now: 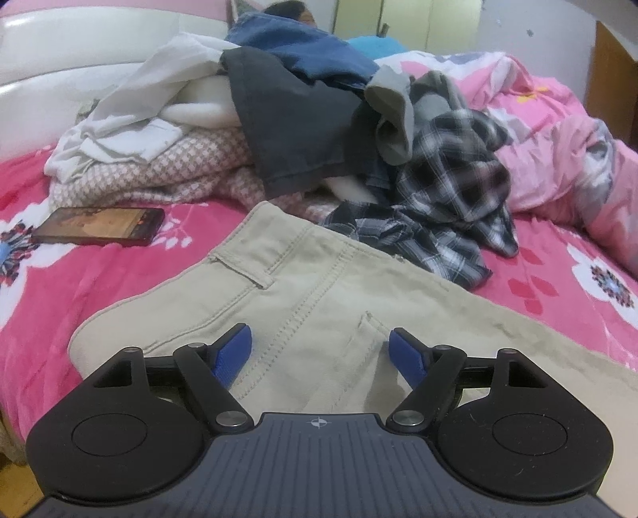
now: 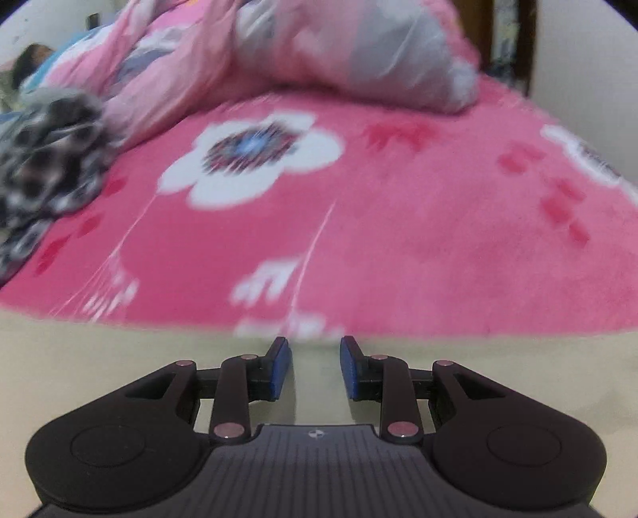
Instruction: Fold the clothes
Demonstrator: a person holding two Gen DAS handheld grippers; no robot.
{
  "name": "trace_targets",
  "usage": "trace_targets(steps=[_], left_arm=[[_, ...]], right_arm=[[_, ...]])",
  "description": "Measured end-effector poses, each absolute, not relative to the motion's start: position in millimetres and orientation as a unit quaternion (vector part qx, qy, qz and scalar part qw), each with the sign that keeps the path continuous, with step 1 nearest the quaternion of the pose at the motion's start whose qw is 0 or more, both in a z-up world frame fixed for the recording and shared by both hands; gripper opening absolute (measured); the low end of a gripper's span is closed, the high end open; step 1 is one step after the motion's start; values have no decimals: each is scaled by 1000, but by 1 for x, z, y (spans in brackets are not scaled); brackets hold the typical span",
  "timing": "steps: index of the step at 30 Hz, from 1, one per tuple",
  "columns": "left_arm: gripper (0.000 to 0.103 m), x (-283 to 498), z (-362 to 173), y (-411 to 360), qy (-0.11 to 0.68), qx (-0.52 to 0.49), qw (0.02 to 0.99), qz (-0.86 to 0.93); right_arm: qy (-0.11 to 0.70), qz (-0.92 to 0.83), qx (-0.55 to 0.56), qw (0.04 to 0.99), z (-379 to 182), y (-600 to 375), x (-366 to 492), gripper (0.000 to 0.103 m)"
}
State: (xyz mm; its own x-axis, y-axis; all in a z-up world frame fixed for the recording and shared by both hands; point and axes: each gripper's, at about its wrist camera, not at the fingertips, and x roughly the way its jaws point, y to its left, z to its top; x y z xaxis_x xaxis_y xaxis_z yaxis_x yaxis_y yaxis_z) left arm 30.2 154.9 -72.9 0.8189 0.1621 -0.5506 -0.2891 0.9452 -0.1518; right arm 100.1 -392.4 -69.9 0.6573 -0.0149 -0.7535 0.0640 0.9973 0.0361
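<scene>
Beige trousers [image 1: 311,287] lie flat on the pink flowered bedspread [image 1: 99,287], waistband and pockets facing up. My left gripper [image 1: 319,338] hovers just over the seat of the trousers, its blue pads wide apart with nothing pinched between them. In the right wrist view the same beige trousers [image 2: 119,358] fill the bottom of the picture, ending at an edge against the bedspread [image 2: 359,219]. My right gripper [image 2: 315,346] sits low over that edge, pads a narrow gap apart, the cloth lying under them and not pressed.
A heap of unfolded clothes [image 1: 239,119] is piled behind the trousers, with a black-and-white plaid shirt [image 1: 450,199] spilling forward. A phone [image 1: 99,225] lies left of the trousers. A pink quilt [image 1: 558,139] is bunched at the right. A person [image 1: 291,12] lies at the far end.
</scene>
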Motion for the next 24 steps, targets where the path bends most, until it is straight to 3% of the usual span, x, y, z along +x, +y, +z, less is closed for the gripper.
trace_targets(steps=[7,10,12,13,14,17,20,24], left_arm=[[77,28,-72,158,283,-101,946,123],[77,30,-70,156,285,-97,945,126],[77,31,-67,153,284,-96,945,133],[77,30,-65,152,282,-98,945,136],[77,29,-63,151,280,-98,945,137],[77,22,-54,148,270,-91,949,136],[77,14,-47,140,268,-81,952,122],[77,3,-40,123,271,-73,956,87]], right_arm=[[383,-11,102,918,-41,-436,28,30],[430,-47,75,898,-68,-455,25,29],[408,-54,98,906,-82,-479,37,27],[396,-73,129,906,-83,-495,47,13],[388,-105,130,906,-79,-503,53,7],[371,-187,118,902,-65,-520,58,14],[348,-106,137,922,-41,-492,27,15],[337,112,84,931,-32,-387,-19,15]])
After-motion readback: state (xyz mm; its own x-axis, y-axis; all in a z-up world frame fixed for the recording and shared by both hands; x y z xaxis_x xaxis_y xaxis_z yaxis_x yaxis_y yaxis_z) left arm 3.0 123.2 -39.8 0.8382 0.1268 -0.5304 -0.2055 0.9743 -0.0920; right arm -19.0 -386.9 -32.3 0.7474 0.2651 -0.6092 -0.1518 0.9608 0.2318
